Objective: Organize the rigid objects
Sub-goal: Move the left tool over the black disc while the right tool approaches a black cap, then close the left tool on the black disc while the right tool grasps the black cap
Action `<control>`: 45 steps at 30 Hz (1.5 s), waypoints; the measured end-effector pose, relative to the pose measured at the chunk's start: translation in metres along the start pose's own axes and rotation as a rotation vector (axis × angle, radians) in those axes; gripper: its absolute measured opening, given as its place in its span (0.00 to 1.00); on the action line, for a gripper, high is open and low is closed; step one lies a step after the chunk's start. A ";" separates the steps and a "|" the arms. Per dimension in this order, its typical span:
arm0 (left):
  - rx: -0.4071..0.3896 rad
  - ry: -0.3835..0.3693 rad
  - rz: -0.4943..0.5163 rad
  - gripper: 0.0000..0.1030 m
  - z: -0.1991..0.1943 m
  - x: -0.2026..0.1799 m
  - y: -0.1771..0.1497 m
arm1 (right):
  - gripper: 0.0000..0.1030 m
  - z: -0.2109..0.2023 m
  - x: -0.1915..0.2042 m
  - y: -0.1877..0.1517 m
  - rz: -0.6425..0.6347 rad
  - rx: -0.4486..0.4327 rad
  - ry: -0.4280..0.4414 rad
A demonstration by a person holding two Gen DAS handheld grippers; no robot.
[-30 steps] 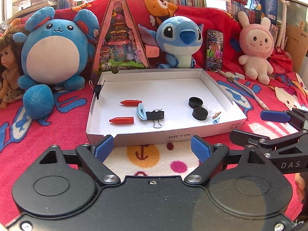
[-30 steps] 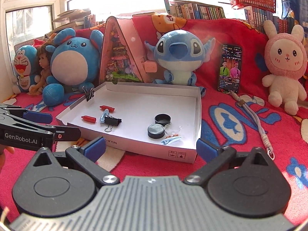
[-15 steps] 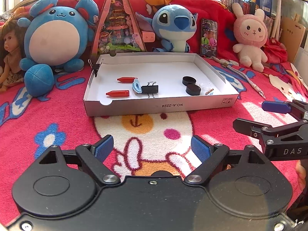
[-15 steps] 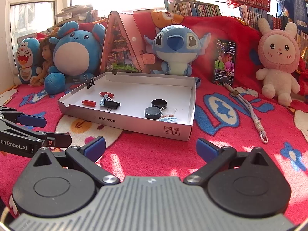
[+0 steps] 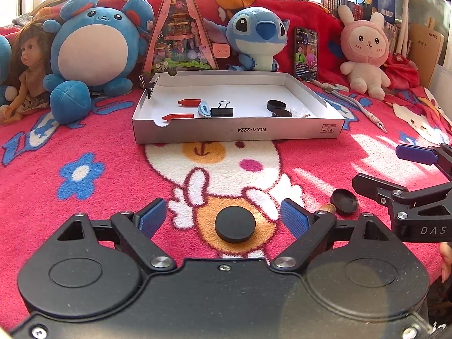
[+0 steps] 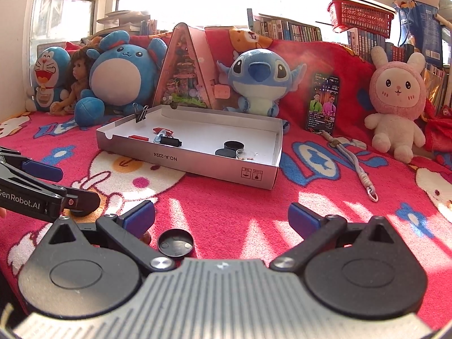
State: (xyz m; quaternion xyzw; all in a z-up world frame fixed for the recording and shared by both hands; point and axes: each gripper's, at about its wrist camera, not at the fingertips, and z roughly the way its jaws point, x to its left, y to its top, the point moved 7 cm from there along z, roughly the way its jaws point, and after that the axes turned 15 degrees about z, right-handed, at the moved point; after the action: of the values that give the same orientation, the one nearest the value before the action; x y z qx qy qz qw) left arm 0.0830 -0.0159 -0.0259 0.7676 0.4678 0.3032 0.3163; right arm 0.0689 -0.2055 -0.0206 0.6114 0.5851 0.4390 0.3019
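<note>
Both grippers have drawn back from the white cardboard tray (image 5: 237,132), so the spread left gripper (image 5: 224,217) now frames a flat black round cap (image 5: 235,228) on the blanket, and the spread right gripper (image 6: 221,220) nears an upturned black cap (image 6: 175,243), probably the next pickups.

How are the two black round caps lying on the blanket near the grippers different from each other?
The cap between the left gripper's fingers lies closed side up, showing a smooth flat top; the cap nearer the right gripper, lies hollow side up, showing its rim and inside. The first looks larger in the left wrist view, but it is nearer the camera. Both are black, round and rest on the red blanket.
</note>
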 end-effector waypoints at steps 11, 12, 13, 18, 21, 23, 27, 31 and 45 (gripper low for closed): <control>-0.033 0.056 0.045 0.82 -0.005 -0.008 -0.013 | 1.00 -0.006 -0.003 -0.020 -0.010 -0.027 -0.057; -0.035 0.065 0.045 0.81 -0.005 -0.008 -0.014 | 1.00 -0.006 -0.003 -0.021 -0.011 -0.029 -0.056; -0.036 0.068 0.044 0.79 -0.005 -0.008 -0.015 | 1.00 -0.007 -0.002 -0.022 -0.010 -0.034 -0.055; -0.031 0.052 0.033 0.71 -0.002 -0.008 -0.017 | 0.99 -0.006 0.003 -0.026 -0.012 -0.032 -0.040; -0.030 0.046 0.029 0.66 -0.001 -0.009 -0.018 | 0.97 -0.005 0.007 -0.030 -0.030 -0.025 -0.033; -0.033 0.046 0.031 0.64 -0.001 -0.009 -0.018 | 0.95 -0.004 0.010 -0.032 -0.043 -0.014 -0.029; -0.034 0.045 0.032 0.63 -0.001 -0.010 -0.018 | 0.92 -0.002 0.014 -0.036 -0.064 0.009 -0.019; -0.033 0.043 0.030 0.61 -0.001 -0.011 -0.019 | 0.85 0.000 0.017 -0.038 -0.069 0.027 -0.016; -0.043 0.060 0.068 0.40 -0.001 -0.018 -0.017 | 0.67 0.006 0.025 -0.040 -0.062 0.045 0.006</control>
State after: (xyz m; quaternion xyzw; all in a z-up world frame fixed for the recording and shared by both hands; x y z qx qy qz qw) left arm 0.0663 -0.0262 -0.0415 0.7667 0.4440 0.3465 0.3082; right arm 0.0549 -0.1746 -0.0538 0.5985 0.6143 0.4179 0.2997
